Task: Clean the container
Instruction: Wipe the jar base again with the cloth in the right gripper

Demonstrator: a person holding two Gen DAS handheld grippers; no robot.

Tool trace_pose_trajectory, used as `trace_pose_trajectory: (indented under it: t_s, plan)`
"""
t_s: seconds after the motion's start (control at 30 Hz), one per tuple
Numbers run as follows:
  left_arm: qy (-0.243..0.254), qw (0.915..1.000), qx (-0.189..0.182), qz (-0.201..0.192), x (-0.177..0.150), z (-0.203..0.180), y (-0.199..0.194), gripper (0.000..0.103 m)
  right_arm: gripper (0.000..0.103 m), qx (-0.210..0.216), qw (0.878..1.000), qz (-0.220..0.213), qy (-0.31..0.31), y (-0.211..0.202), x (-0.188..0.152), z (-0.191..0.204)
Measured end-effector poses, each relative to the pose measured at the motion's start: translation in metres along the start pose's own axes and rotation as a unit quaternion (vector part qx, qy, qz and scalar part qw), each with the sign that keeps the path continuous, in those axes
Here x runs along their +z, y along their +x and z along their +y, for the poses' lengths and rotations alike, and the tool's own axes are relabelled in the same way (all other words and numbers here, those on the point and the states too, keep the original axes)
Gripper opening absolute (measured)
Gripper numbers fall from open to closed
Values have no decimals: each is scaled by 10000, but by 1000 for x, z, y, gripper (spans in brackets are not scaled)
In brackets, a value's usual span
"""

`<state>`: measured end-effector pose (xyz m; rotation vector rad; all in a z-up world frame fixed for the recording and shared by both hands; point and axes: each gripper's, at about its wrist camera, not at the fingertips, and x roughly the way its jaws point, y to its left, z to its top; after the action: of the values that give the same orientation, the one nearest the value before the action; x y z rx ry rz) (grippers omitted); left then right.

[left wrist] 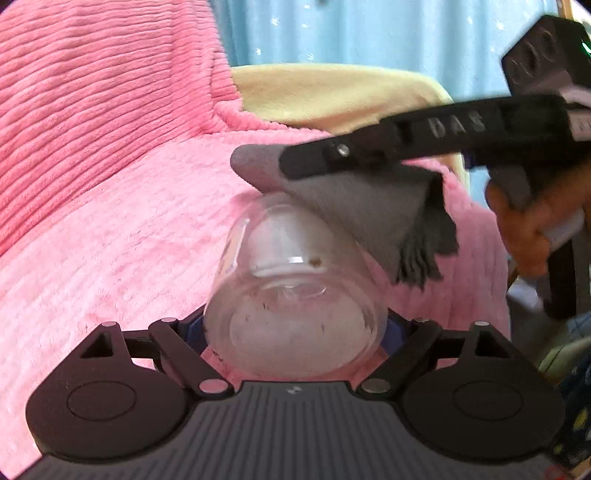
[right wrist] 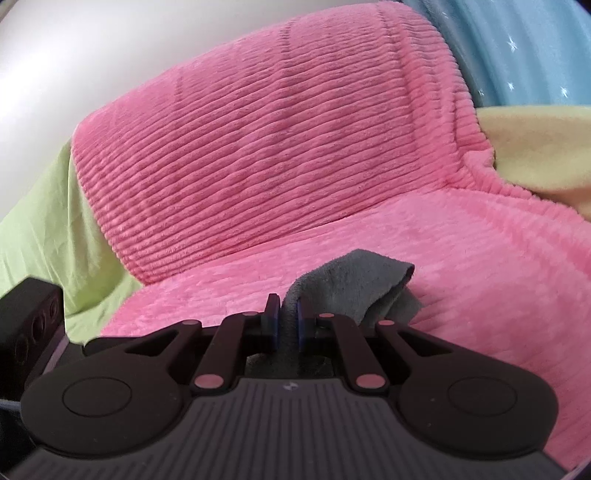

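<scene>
Centrally in the left wrist view, a clear glass [left wrist: 295, 295] lies on its side, its base toward the camera and its mouth pointing away. Small dark specks cling to its wall, and a brown spot sits near the middle. The left claw [left wrist: 295, 328] has closed around the glass near its base, the blue pads pressing on both sides, so the glass is held above a pink blanket [left wrist: 129, 229] rather than resting on it.

A grey cloth [left wrist: 369, 214] lies against the upper far rim of the glass, draping down its right side in folds. The right claw [left wrist: 295, 162] reaches in from the right, its black fingers pinched on the cloth; a hand [left wrist: 532, 225] grips its handle at the right edge.

From the right wrist view, the right claw [right wrist: 287, 321] is nearly closed, with only the cloth [right wrist: 354, 291] between its blue pads; the cloth rises from the gap and folds over to the right. The glass itself is not seen from this camera.

Behind, the ribbed blanket [right wrist: 258, 147] covers a seat and its back. A pale yellow fabric [left wrist: 332, 92] lies beyond it, a green fabric [right wrist: 40, 229] to the left, and a blue curtain [left wrist: 369, 33] with small white stars hangs farther back.
</scene>
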<state>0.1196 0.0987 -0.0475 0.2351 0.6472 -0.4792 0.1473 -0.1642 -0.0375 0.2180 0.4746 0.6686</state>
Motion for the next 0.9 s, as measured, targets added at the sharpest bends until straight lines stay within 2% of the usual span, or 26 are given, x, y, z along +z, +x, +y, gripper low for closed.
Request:
trace_pose_trajectory:
  t_s: [0.03, 0.1, 0.17, 0.2, 0.33, 0.5, 0.7, 0.9]
  plan:
    - [23, 10000, 24, -22, 4, 1, 1, 87, 7, -15, 9999, 21, -98, -1, 0, 3]
    - [646, 9968, 459, -37, 3, -12, 9, 86, 8, 50, 9998, 78, -197, -4, 1, 11]
    - [1171, 9899, 794, -2, -10, -30, 4, 86, 8, 336, 9989, 129, -287, -8, 1, 17]
    - [1237, 9888, 834, 5, -22, -49, -14, 86, 8, 505, 9980, 154, -334, -11, 1, 20]
    - [1221, 9892, 814, 10, -23, -49, -13, 86, 8, 1145, 9897, 325, -790, -15, -5, 41]
    - [1255, 9885, 843, 45, -25, -52, -10, 86, 6, 1449, 9851, 573, -733, -5, -13, 49]
    - [1327, 9868, 920, 85, -27, -57, -6, 85, 5, 1253, 9906, 328, -450, 4, -11, 32]
    - [1317, 9868, 937, 34, -27, -61, -7, 85, 5, 364, 9985, -53, -403, 8, -7, 19]
